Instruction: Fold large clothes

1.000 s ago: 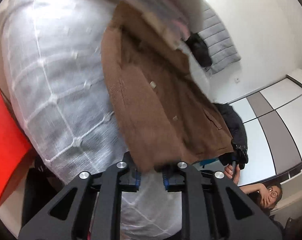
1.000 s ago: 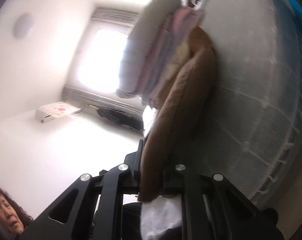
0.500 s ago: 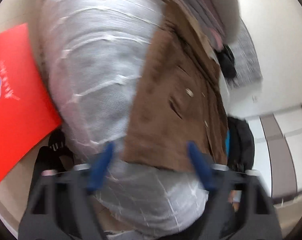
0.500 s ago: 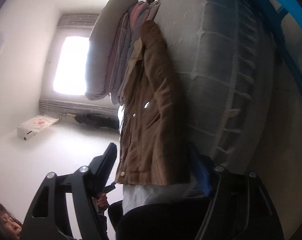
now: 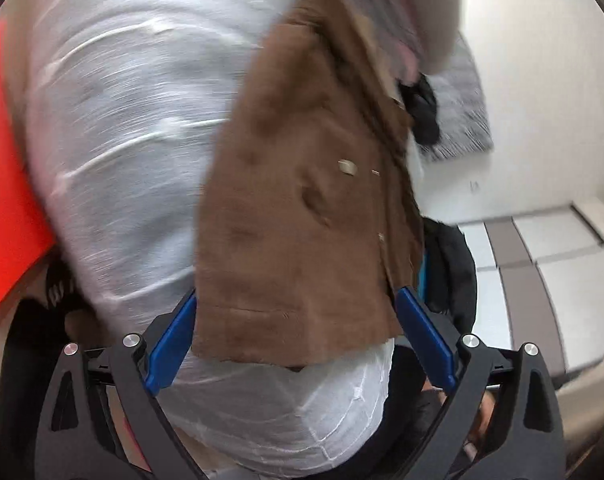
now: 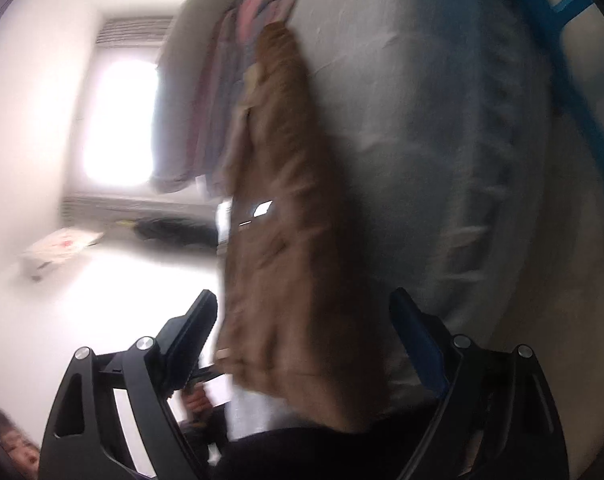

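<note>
Left wrist view: the left gripper (image 5: 297, 336) has its blue pads (image 5: 169, 344) spread wide, one on each side of the hem of the brown coat (image 5: 302, 216); neither pad is seen to press the cloth. The coat lies flat on the white quilt (image 5: 129, 128) of the bed, with a pale button (image 5: 346, 167) near its front edge. Its collar end runs under a blurred stack of folded clothes (image 5: 402, 8) at the top of the frame, so that end is hidden. A red board (image 5: 5, 184) is cut off at the left edge. Dark bags (image 5: 450, 256) sit beyond the coat's far side, partly covered by it. The whole frame is smeared by motion, and the quilt's stitching shows only as streaks.

Right wrist view: the right gripper (image 6: 302, 336) is also spread wide, the coat's (image 6: 285, 248) hem hanging between the fingers without either touching it as far as can be told. The coat is seen edge-on against the quilt (image 6: 430, 152) and is heavily blurred. The stack (image 6: 205, 92) sits at its far end. A bright window (image 6: 117, 120) washes out the left side. A face (image 6: 17, 452) is cut off at the lower left corner.
</note>
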